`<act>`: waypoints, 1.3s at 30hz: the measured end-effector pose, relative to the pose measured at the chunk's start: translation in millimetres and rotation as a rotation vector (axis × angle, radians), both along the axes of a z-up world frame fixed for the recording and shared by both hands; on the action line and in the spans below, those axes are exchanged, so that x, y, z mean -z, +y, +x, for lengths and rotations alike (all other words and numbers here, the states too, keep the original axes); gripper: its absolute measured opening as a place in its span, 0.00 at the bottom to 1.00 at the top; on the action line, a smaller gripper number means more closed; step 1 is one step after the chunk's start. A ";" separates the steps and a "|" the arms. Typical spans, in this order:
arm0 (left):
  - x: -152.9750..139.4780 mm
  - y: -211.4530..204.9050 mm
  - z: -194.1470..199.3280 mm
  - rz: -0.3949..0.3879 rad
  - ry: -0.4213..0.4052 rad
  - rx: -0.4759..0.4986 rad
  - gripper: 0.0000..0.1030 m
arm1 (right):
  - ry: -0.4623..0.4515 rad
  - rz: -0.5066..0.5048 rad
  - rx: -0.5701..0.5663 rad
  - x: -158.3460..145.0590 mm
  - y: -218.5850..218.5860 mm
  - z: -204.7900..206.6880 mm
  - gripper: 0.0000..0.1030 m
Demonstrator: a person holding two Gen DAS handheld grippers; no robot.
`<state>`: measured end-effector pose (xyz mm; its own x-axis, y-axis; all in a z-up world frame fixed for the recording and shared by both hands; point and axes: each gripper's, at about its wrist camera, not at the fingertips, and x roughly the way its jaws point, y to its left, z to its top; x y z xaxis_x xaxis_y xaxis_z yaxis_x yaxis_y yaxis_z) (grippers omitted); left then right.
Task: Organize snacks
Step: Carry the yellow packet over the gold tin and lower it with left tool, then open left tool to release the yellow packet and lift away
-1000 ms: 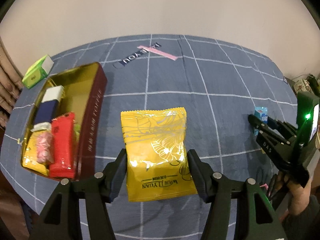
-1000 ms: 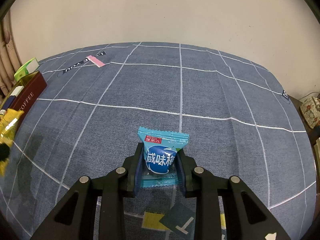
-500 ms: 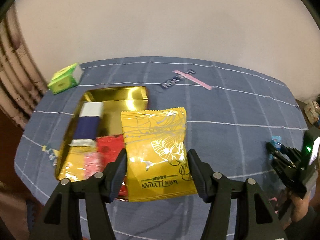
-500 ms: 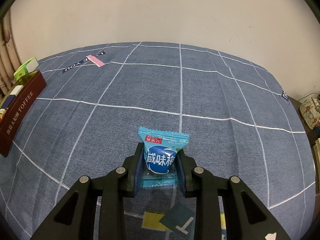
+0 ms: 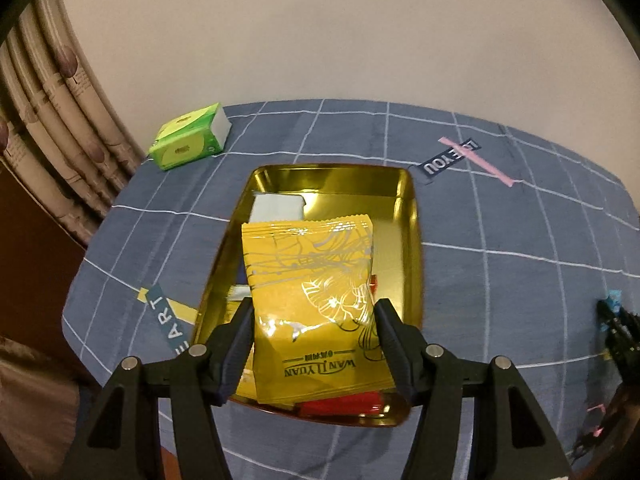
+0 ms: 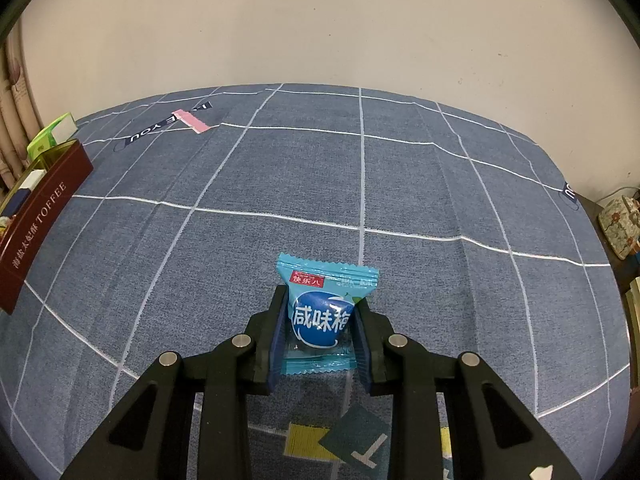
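Left gripper (image 5: 312, 320): black, two-fingered, clamped on lower half of crinkled yellow foil snack packet (image 5: 310, 280); packet held above the tin, not yet set down.

Flat red packet (image 5: 340, 405): in tin's near end, partly beneath the yellow one.

Gold-lined rectangular toffee tin (image 5: 408, 200): on blue checked tablecloth (image 5: 520, 280); white-and-navy box (image 5: 276, 208) at far-left inside, bare gold floor on the far right.

Advice for release: lower until packet lies flat, aim for that bare stretch, then part fingers; dropping from height risks an edge riding over the rim.

Right gripper (image 6: 320, 328): clenched on small blue wrapped candy (image 6: 320, 316), well apart from the tin, waiting over the cloth.

Green tissue pack (image 5: 188, 140): beyond tin, outside it.
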<state>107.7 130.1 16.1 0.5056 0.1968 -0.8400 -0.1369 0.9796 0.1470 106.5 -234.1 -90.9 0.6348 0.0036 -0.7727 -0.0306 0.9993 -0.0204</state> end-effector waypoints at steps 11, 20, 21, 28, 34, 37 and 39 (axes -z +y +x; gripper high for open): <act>16.6 29.1 10.6 -0.022 0.103 -0.014 0.59 | 0.000 -0.004 0.001 0.0 -0.6 0.3 0.26; 26.0 46.3 16.5 -0.026 0.146 -0.017 0.59 | -0.001 -0.009 0.000 -0.1 -1.0 1.0 0.26; 26.7 49.1 17.5 -0.022 0.150 -0.021 0.59 | 0.000 -0.008 0.000 -0.1 -1.1 1.0 0.26; 33.7 65.0 23.2 0.007 0.180 -0.019 0.59 | 0.000 -0.010 -0.001 -0.2 -0.7 1.1 0.26; 43.0 69.0 21.1 0.009 0.193 -0.014 0.59 | -0.001 -0.011 -0.001 -0.2 0.0 0.9 0.26; 44.2 67.1 20.2 0.026 0.186 -0.002 0.60 | -0.002 -0.017 -0.002 -0.2 -0.3 0.5 0.26; 45.2 64.6 19.8 0.042 0.184 0.007 0.61 | -0.002 -0.018 -0.003 -0.3 -1.0 0.6 0.26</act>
